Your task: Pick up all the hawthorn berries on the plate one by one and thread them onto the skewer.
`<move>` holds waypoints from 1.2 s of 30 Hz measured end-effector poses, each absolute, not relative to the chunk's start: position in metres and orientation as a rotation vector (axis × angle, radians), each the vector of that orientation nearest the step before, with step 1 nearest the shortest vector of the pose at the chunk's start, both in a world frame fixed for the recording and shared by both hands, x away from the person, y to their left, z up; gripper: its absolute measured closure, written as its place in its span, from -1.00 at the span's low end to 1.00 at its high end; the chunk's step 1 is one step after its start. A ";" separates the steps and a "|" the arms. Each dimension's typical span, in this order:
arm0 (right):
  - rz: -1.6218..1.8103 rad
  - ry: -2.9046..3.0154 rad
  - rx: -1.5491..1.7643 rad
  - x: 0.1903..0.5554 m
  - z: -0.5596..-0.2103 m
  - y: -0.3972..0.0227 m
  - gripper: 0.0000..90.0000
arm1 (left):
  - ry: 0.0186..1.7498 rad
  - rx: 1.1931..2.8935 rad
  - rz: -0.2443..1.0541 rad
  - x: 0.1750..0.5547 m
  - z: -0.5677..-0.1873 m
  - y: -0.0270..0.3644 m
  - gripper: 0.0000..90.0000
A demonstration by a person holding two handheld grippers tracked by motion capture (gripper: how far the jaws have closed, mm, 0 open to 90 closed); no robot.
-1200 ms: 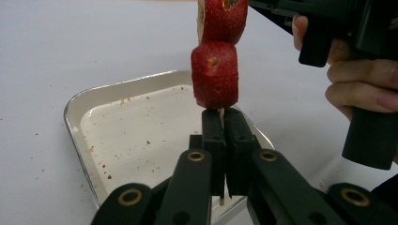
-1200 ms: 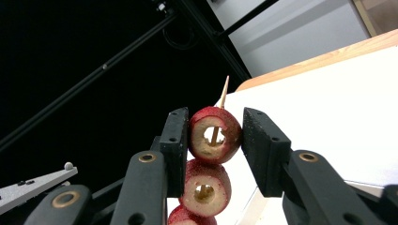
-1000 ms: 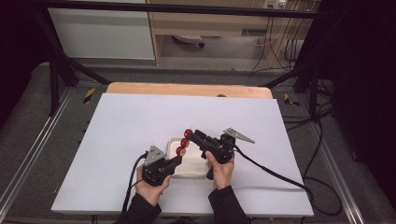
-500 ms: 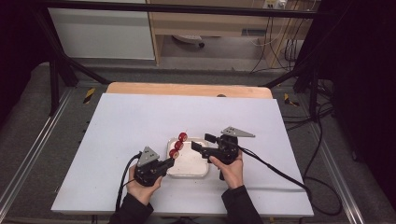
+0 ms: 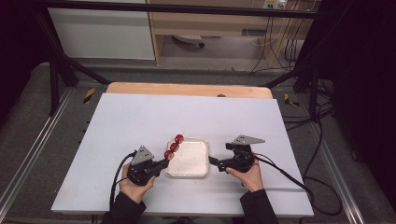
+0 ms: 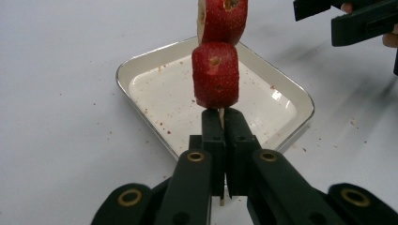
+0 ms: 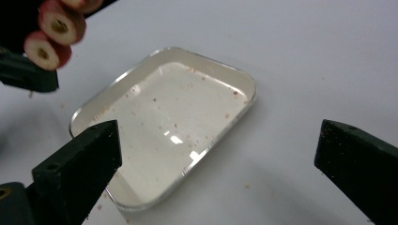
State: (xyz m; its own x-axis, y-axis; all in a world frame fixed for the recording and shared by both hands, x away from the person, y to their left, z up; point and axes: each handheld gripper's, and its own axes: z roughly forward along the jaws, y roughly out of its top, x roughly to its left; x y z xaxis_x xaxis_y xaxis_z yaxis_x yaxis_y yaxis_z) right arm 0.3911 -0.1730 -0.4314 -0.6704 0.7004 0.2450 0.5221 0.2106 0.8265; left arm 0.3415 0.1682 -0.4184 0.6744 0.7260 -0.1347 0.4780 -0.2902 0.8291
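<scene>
While the left gripper [image 5: 161, 164] is clamped tight on the thin wooden stick of a fruit skewer [image 5: 174, 146], the right gripper [image 5: 212, 161] has just been opening its jaws and now has them spread wide with nothing between them. From the high view the skewer carries three red chunks in a row, and it slants up and away from the left jaws, out over the near left corner of the white tray [image 5: 198, 167]. That tray sits on the white table [image 5: 140, 116] right between the two hands, with just some reddish crumbs scattered in it.

On the left gripper view you can see the stick [image 6: 220, 113] pinched between the two black pads, the lowest red piece [image 6: 216, 75] sitting just above the jaw tips, another piece [image 6: 224, 18] stacked right on top of it. The right gripper view looks down across the tray [image 7: 244, 93] between its wide-apart jaws, and the skewer pieces [image 7: 54, 33] show up at the top left, cut faces pale in the middle
</scene>
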 end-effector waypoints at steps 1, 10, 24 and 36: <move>1.434 2.303 1.169 0.390 -0.433 -0.176 -0.98 | 0.933 1.956 0.324 0.342 -0.418 0.169 0.95; 1.317 2.358 1.140 0.380 -0.447 -0.205 -0.98 | 0.912 2.008 0.323 0.347 -0.412 0.173 0.95; 1.286 2.361 1.130 0.363 -0.452 -0.238 -0.98 | 0.901 2.078 0.317 0.365 -0.402 0.162 0.95; 1.273 2.365 1.115 0.356 -0.454 -0.242 -0.98 | 0.918 2.144 0.275 0.384 -0.406 0.140 0.95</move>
State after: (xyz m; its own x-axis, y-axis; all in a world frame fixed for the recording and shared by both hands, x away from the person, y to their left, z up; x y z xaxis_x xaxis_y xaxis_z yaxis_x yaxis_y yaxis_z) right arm 0.3560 -0.2422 -0.4537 -0.6830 0.7163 0.1428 0.5138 0.3321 0.7910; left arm 0.3835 0.1396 -0.4055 0.7170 0.6903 -0.0968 0.5237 -0.4418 0.7284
